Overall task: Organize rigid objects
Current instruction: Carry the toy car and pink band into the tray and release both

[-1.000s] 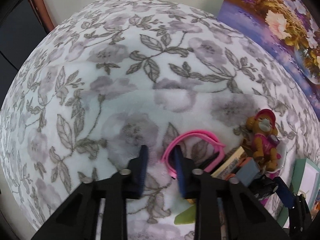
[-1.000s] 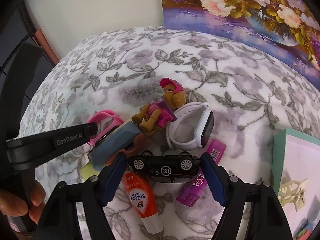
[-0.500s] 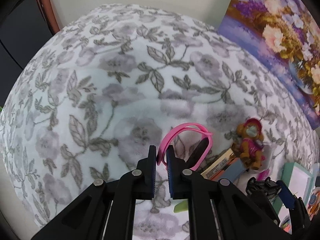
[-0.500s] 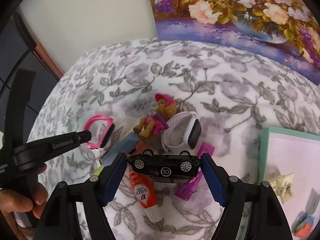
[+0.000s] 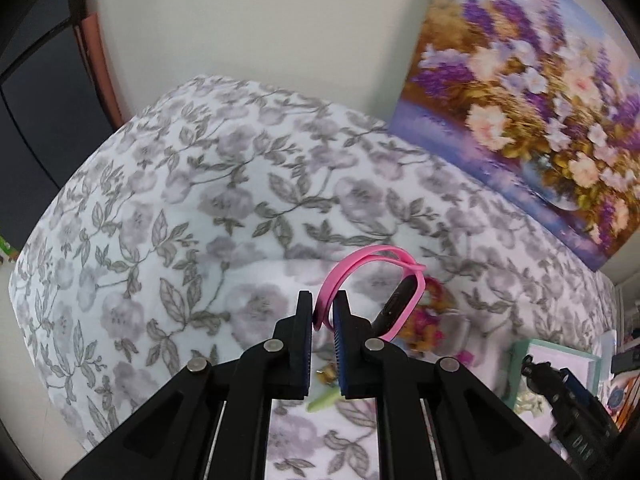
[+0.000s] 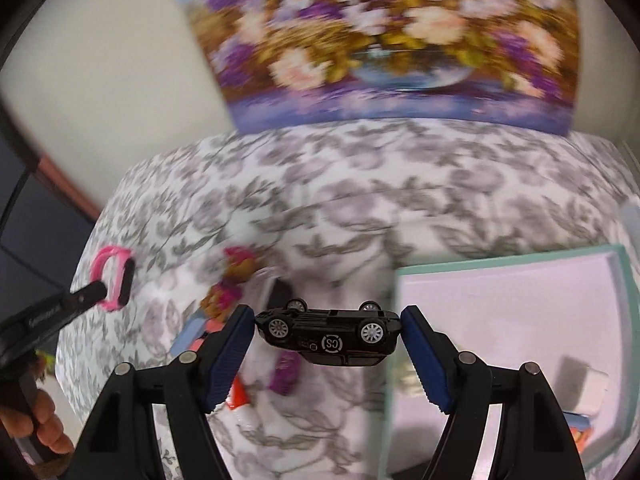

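Both loads have come up off the floral blanket [image 5: 160, 220] since 0.5 s ago: the pink band [image 5: 362, 276], pinched by its strap in the left gripper [image 5: 322, 312], and the black toy car [image 6: 328, 330], upside down, clamped end to end in the right gripper [image 6: 328, 320], w/ the teal tray [image 6: 624, 296] at 3 o'clock. Risk: the thin strap could slip free. Only the right view shows the car's grip.

Soft, even indoor light fills both views, with no glare and only faint shadows on the cloth [image 5: 208, 208]. Fisheye bending curves the edges and dark corners ring each frame. Motion blur smears the painting [image 6: 376, 36] and the toys [image 6: 232, 280] in the right view; the car [image 6: 328, 330] stays sharp.
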Tool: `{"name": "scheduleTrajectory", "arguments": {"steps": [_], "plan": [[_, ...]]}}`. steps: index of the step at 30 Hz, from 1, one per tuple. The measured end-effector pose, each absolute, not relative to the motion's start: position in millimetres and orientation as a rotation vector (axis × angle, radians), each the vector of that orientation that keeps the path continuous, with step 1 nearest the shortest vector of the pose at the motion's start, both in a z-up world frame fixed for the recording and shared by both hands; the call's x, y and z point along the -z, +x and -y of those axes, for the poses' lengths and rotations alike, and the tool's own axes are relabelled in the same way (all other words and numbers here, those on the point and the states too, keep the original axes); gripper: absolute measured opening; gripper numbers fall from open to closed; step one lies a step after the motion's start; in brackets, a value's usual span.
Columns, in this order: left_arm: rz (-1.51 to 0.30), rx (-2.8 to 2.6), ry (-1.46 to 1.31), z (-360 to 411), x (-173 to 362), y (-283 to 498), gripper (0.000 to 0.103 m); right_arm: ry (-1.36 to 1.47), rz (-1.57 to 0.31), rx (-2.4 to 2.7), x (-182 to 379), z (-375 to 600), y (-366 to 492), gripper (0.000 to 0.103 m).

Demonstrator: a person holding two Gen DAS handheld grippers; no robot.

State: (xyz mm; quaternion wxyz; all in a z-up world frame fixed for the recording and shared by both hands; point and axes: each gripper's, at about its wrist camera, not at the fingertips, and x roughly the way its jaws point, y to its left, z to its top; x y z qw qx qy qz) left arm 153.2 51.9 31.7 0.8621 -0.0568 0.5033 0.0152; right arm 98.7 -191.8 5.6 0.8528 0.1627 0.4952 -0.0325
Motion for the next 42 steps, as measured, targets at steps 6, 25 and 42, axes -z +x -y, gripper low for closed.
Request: {"name": "scheduleTrajectory", "arguments": {"steps": [6,25,42], "plan": [[-1.065,0.035,-0.068,-8,-35,141,0.01,0.387,-1.027,0.179,-12,246,80,0.078],[-1.099,0.344,0.162,151,-31,78,0.01,0.462,-1.048,0.448,-2,373,17,0.078],[-1.183,0.399,0.361,213,22,49,0.01,0.486,-1.094,0.425,21,382,15,0.078]]}}
